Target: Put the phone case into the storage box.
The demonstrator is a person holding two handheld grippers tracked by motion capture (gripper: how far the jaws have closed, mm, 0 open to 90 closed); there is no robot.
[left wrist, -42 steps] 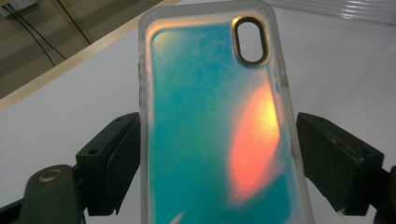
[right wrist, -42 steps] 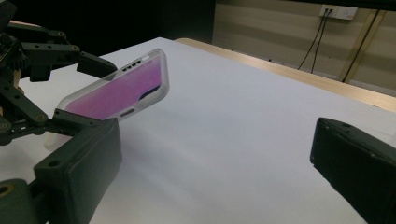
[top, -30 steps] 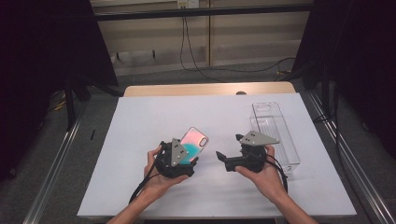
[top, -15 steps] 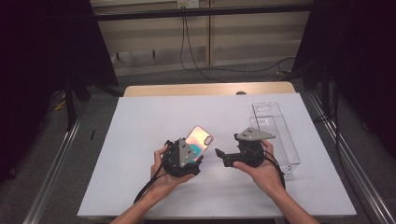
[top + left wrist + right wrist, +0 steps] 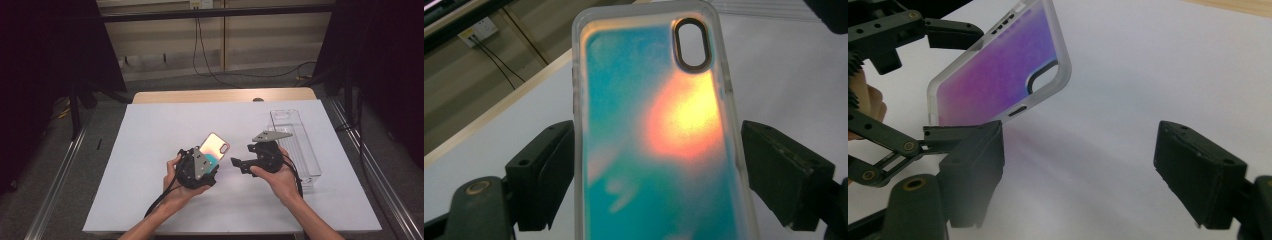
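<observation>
High view: left tongs [image 5: 209, 159] pinch the phone case [image 5: 215, 146], lifted and tilted above the counter [image 5: 150, 150]; right tongs [image 5: 239, 165] just beside the case, the clear tray [image 5: 300, 145] beyond them.
Left gripper view: jaws pressed on the case's long edges.
Right gripper view: right tongs spread, gripping nothing.

I see a glossy iridescent phone case [image 5: 659, 130] with a frosted, smooth plastic rim, held between my left claw's [image 5: 659, 165] matt black plastic pads. The worktop [image 5: 150, 130] looks matt white, paper-smooth. The clear plastic tray [image 5: 300, 135] far right shines.
</observation>
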